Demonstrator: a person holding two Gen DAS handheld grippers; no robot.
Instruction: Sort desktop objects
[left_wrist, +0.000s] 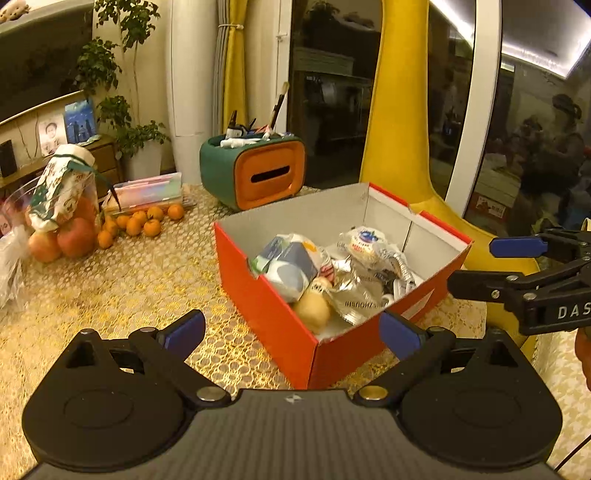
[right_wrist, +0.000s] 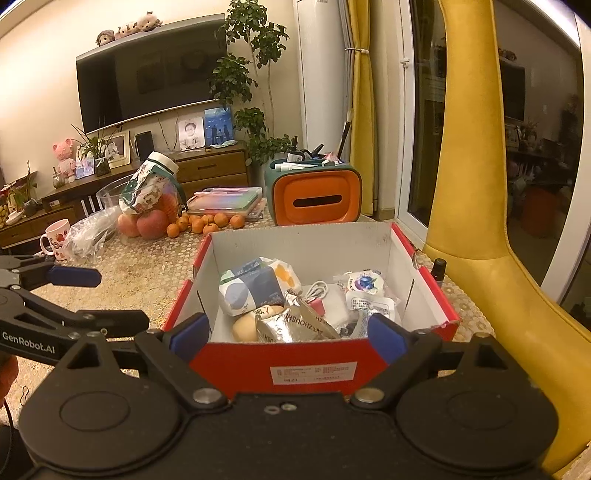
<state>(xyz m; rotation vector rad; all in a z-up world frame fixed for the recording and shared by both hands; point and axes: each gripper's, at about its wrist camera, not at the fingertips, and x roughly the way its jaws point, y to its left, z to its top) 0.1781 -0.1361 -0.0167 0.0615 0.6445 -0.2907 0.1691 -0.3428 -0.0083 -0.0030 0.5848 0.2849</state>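
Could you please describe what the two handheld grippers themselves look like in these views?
Both are matte black plastic. The left gripper and right gripper each have two linkage fingers tipped with blue pads, silver pivot screws, and round black discs on a ribbed body. White lettering reads "GenRobot.AI" on the left and "DAS" on the right.

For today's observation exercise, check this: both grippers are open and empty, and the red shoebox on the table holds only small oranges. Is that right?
One detail is wrong. The red shoebox holds snack packets and a white cable, as the right wrist view shows; the small oranges lie on the table. The left gripper and right gripper are open and empty.
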